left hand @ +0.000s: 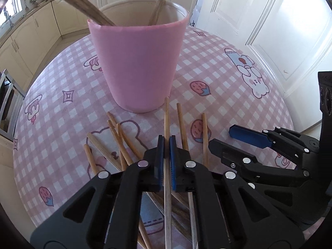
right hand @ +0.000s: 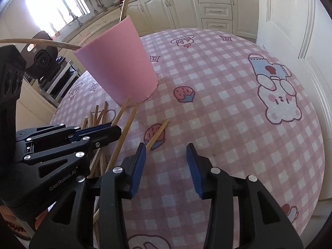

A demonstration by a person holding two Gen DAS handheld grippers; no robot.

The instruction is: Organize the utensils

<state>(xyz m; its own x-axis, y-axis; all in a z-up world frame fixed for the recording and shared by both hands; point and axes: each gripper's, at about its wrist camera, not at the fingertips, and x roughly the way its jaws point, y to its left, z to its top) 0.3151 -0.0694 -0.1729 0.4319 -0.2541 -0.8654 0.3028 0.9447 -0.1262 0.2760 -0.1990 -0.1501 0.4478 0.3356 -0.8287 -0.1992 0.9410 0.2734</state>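
Now left gripper [left hand: 166, 145] jaws pinch slim wooden chopstick [left hand: 166, 120]; right gripper [right hand: 166, 155] jaws apart, empty.

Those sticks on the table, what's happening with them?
A person with two handheld grippers is tidying wooden chopsticks into the pink cup. The left gripper is pinched shut on one chopstick. The right gripper is open and holds nothing. A few sticks already stand in the cup; many lie loose.
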